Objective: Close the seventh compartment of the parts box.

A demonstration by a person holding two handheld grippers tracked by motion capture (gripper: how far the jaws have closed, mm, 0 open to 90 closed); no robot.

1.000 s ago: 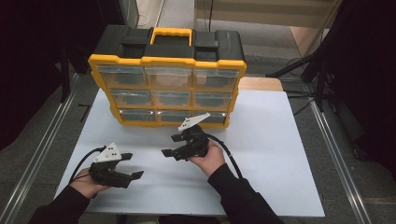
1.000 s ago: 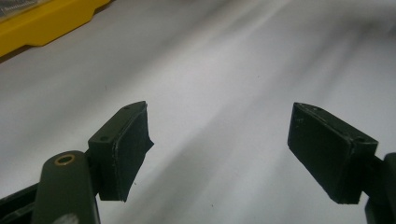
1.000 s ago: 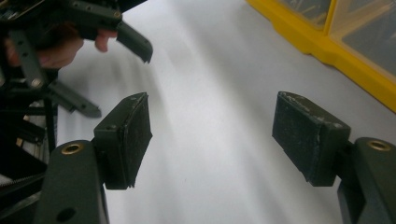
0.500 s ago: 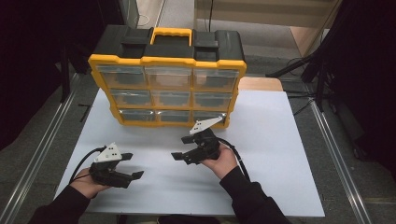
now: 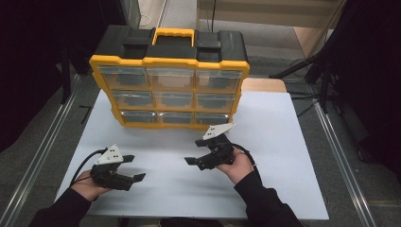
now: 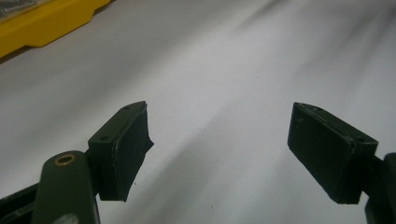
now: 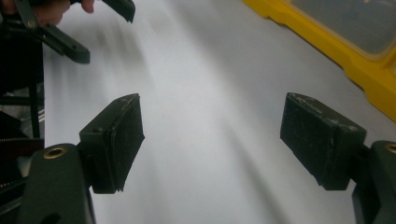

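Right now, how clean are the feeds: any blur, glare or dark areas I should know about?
High view: evenly lit white table, sharp, dark surroundings at both sides; the organizer case's clear drawer fronts reflect light faintly. Left gripper view: table surface streaked and soft, yellow case edge out of focus. Right gripper view: similar streaking, the left gripper blurred in the top corner.

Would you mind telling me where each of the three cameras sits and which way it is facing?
High view: above the person's side of the white table, looking forward and down at the yellow organiser; both forearms, the left tool and right tool show.
Left gripper view: on the left tool, looking along its open jaws over the table; organiser corner top left.
Right gripper view: on the right tool, jaws open, just been opening; the other hand's tool top left.
Both gripper views share the table and organiser.
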